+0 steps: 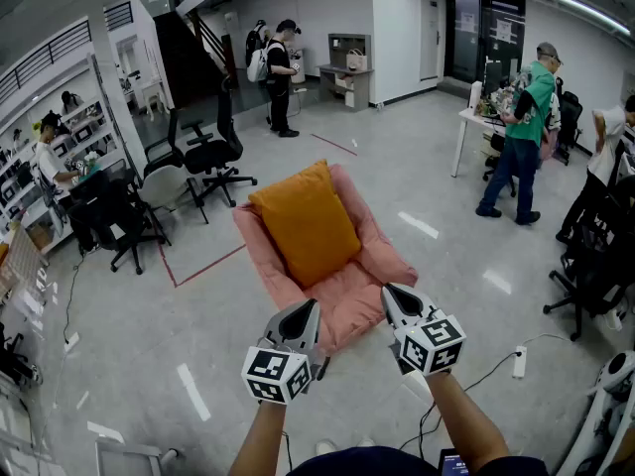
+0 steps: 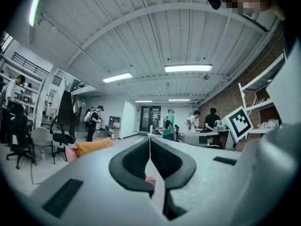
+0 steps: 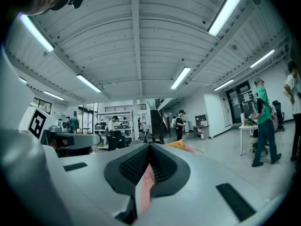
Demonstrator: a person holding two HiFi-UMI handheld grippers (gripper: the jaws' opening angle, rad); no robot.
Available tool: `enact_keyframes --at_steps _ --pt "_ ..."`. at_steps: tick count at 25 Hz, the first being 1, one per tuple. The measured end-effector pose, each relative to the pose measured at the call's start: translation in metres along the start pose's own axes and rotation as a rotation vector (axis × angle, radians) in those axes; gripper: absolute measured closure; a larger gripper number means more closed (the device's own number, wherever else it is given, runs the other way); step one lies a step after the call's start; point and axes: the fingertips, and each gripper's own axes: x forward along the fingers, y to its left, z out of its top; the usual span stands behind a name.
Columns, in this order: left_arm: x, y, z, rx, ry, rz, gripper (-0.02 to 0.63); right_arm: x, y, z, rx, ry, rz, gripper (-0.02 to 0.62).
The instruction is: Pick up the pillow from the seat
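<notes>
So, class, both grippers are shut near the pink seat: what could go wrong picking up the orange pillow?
The left gripper and right gripper are shut; unless opened, they may only shove the pillow. It looks broad and soft, so one pinch at an edge may slip.

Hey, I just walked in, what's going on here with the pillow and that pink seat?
A person holds a tool in each hand at the near edge of a pink seat on the floor. The orange pillow lies on that seat, untouched. The left tool and the right tool both have their jaws together and hold nothing, so the pickup has not yet begun. Other people work nearby.
</notes>
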Motion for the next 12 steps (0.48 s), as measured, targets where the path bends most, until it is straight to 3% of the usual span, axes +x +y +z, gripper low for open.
enact_keyframes --at_steps 12 --pt "0.01 -0.014 -0.009 -0.01 0.005 0.025 0.595 -0.01 -0.018 -0.004 0.016 -0.002 0.015 0.577"
